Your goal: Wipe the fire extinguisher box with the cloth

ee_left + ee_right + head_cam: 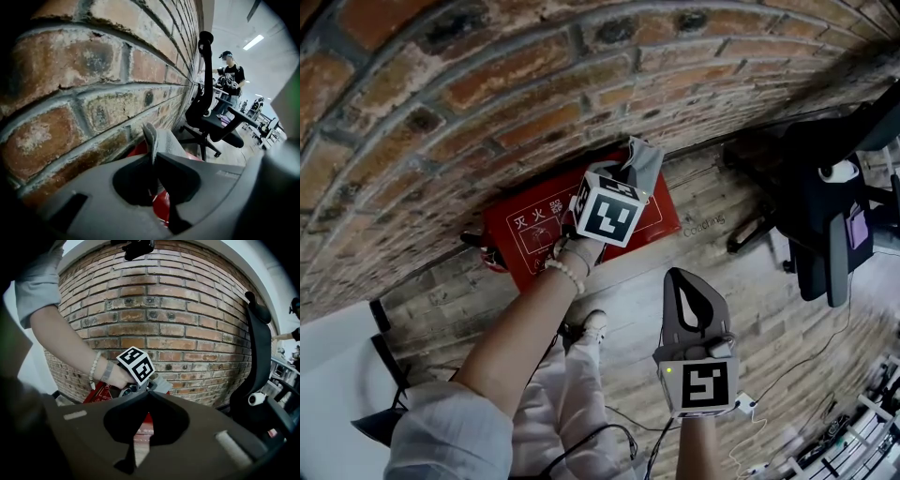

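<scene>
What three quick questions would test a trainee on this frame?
1. Pick one: the left gripper is shut on A) a grey cloth, B) a sponge, C) nothing.
2. True or false: the right gripper presses on the red fire extinguisher box.
3. Fill in: the box sits at the foot of a ____ wall.

Key: 1 A. 2 False: it hangs clear of the box, jaws together and empty. 3 brick.
</scene>
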